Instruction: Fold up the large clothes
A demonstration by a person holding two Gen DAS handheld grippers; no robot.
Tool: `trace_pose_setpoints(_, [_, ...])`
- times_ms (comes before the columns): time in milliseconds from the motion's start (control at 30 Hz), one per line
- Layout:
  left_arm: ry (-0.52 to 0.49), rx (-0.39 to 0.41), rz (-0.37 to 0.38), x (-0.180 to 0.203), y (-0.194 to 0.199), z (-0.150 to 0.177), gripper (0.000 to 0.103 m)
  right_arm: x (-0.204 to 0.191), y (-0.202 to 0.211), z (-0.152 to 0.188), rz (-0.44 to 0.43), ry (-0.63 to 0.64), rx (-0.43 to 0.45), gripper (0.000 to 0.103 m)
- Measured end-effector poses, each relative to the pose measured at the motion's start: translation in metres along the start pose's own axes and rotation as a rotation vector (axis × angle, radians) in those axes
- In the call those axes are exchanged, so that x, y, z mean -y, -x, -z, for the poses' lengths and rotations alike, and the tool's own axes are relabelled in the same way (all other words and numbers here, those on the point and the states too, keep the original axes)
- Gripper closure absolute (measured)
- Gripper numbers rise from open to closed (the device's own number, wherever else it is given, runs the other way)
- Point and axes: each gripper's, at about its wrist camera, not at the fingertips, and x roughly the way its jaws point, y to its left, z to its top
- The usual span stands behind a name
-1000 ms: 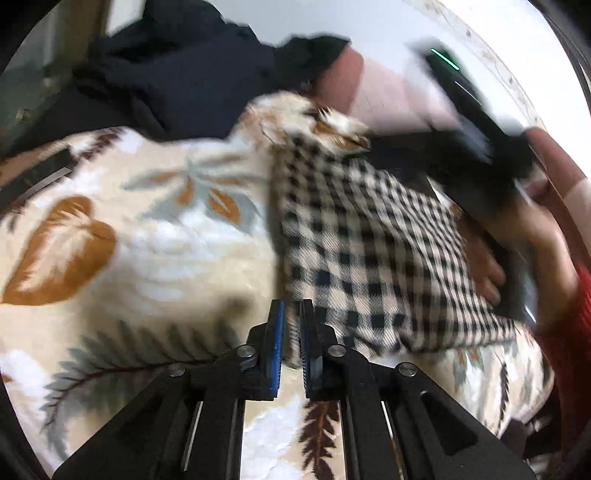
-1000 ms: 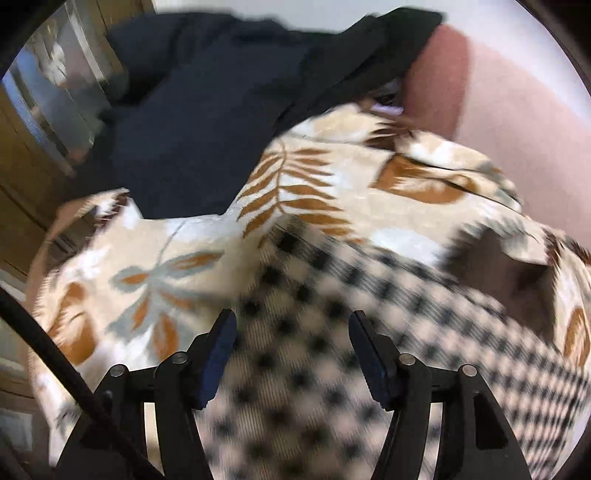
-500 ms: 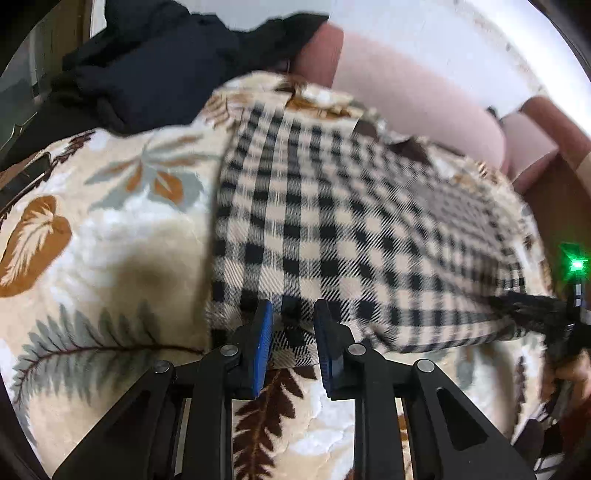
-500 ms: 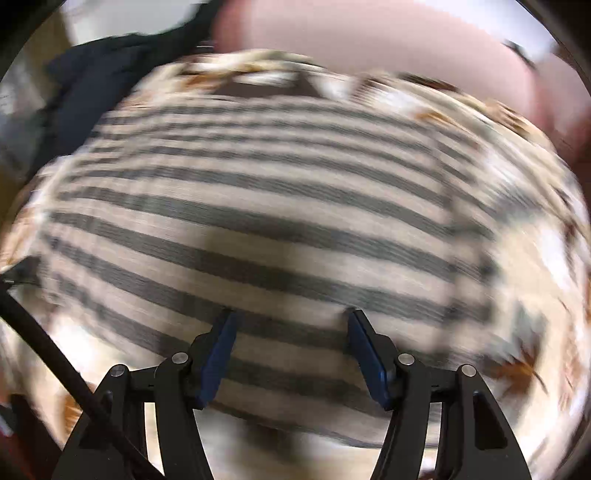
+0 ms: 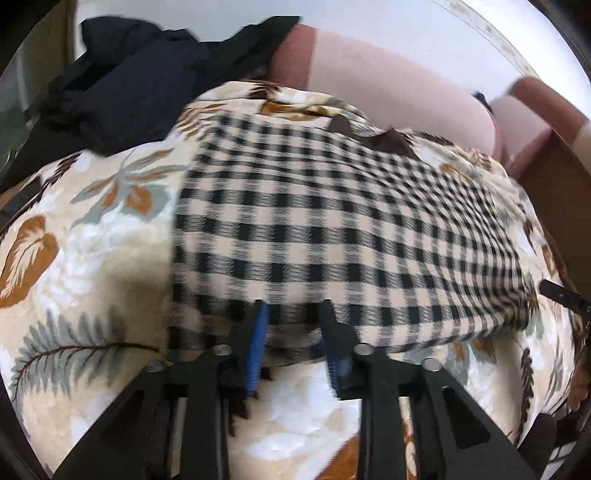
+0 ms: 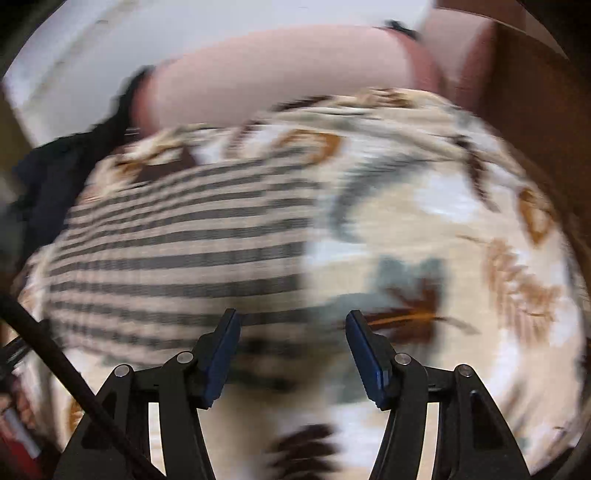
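The checked garment (image 5: 332,229) lies flat mid-blanket (image 5: 92,258), long axis crosswise, its near hem between the parted, empty fingers of the left gripper (image 5: 293,339); the right gripper (image 6: 291,350), wide and empty, hovers off its right corner

A home bedroom: a bed spread with a plush leaf-print blanket (image 5: 92,266), pink pillows (image 5: 388,96) lined against the white wall (image 5: 388,33) at 12 o'clock, and dark clothes (image 5: 140,81) heaped at 10 o'clock.
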Motion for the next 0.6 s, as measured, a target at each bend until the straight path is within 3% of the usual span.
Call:
trace_pose_setpoints(100, [-0.035, -0.056, -0.024, 0.012, -0.017, 0.005, 0.069, -0.03, -0.03, 0.017, -0.111, -0.008, -0.07, 0.038])
trace_pose_setpoints(233, [-0.036, -0.099, -0.037, 0.008, -0.028, 0.011, 0.069, -0.025, -0.054, 0.04, -0.022, 0.012, -0.126, 0.044])
trace_pose_setpoints(333, [-0.034, -0.096, -0.028, 0.005, -0.019, 0.01, 0.069, -0.007, -0.032, 0.055, 0.077, 0.045, -0.093, 0.044])
trace_pose_setpoints(400, [-0.007, -0.067, -0.009, 0.002, -0.009, 0.007, 0.069, -0.002, -0.024, 0.058, 0.097, 0.042, -0.085, 0.041])
trace_pose_setpoints(467, [0.003, -0.032, 0.002, -0.002, 0.002, 0.003, 0.069, 0.01, -0.004, 0.067, 0.181, 0.024, -0.049, 0.04])
trace_pose_setpoints(600, [0.045, 0.024, -0.1, -0.022, 0.011, -0.006, 0.057, 0.036, 0.016, 0.085, 0.141, -0.087, -0.019, 0.04])
